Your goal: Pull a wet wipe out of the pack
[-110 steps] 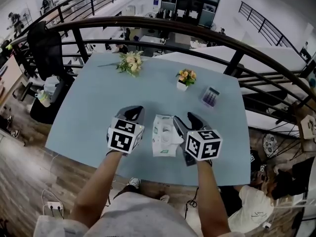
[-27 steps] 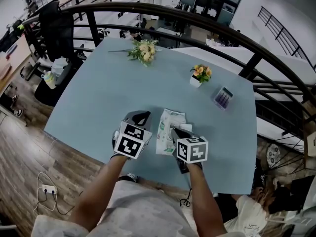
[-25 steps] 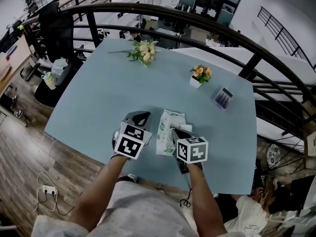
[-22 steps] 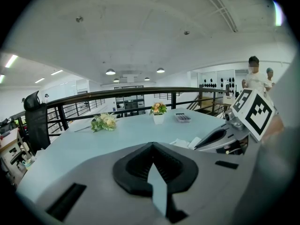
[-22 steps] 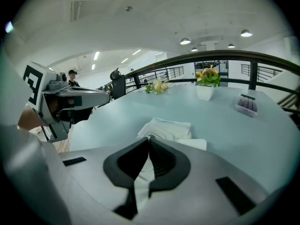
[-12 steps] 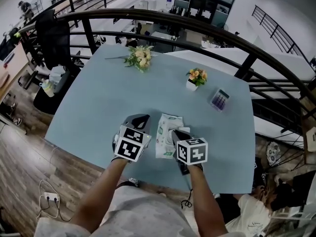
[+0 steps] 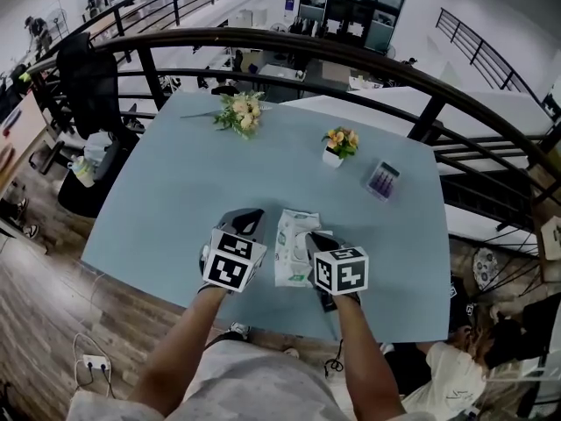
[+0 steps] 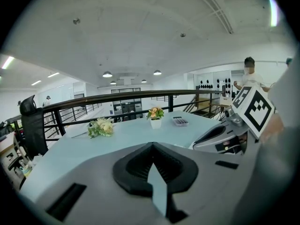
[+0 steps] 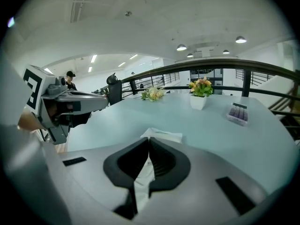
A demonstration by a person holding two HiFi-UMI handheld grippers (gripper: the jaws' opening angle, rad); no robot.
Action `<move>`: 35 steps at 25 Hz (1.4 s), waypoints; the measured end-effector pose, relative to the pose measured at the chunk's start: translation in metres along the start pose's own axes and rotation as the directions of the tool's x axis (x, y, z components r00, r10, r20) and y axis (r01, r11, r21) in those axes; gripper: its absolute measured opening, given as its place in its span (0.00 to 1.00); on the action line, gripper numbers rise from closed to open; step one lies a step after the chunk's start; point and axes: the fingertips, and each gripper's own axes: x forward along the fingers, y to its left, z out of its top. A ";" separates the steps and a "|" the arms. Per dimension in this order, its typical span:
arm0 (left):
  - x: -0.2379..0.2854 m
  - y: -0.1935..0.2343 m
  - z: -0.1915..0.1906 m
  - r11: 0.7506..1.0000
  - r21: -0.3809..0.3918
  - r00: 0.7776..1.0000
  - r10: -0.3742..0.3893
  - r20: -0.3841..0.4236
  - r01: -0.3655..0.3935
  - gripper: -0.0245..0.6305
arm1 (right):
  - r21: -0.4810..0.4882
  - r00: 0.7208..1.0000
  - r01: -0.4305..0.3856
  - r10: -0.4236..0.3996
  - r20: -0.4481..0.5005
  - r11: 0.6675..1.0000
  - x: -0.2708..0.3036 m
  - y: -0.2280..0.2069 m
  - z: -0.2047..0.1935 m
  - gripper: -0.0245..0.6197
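The wet wipe pack (image 7: 292,246), white with green print, lies on the pale blue table (image 7: 175,182) near its front edge, between my two grippers. My right gripper (image 7: 312,240) hovers over the pack's right side. In the right gripper view its jaws (image 9: 149,140) are shut on a white wet wipe (image 9: 142,182) that runs down between them, and the pack's far end (image 9: 162,135) shows just past the tips. My left gripper (image 7: 249,219) rests left of the pack. Its jaws (image 8: 152,146) are shut with nothing in them.
A loose bunch of flowers (image 7: 237,112) lies at the table's far left. A small white pot of flowers (image 7: 336,144) and a purple box (image 7: 381,179) stand at the far right. A dark railing (image 7: 421,117) curves behind the table.
My right gripper has edged slightly upward over the pack with the wipe between its jaws. The left gripper has stayed put. The head view has shifted a little.
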 end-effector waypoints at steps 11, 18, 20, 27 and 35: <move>-0.003 -0.004 0.016 0.999 0.026 1.000 -0.020 0.006 0.019 0.03 | 0.018 0.999 0.030 -0.031 0.045 0.999 -0.014 -0.006 0.019 0.06; -0.006 -0.004 0.024 0.999 0.041 1.000 -0.029 0.013 0.028 0.03 | 0.028 0.996 0.053 -0.055 0.077 0.998 -0.023 -0.009 0.029 0.06; -0.006 -0.004 0.027 0.999 0.045 0.999 -0.031 0.017 0.030 0.03 | 0.030 0.995 0.059 -0.061 0.084 0.998 -0.025 -0.009 0.032 0.06; -0.011 -0.002 0.034 0.998 0.051 0.999 -0.036 0.025 0.035 0.03 | 0.028 0.989 0.085 -0.087 0.115 0.996 -0.037 -0.013 0.046 0.06; -0.012 -0.004 0.041 0.997 0.062 0.998 -0.042 0.040 0.039 0.03 | 0.021 0.983 0.108 -0.110 0.146 0.994 -0.051 -0.017 0.059 0.06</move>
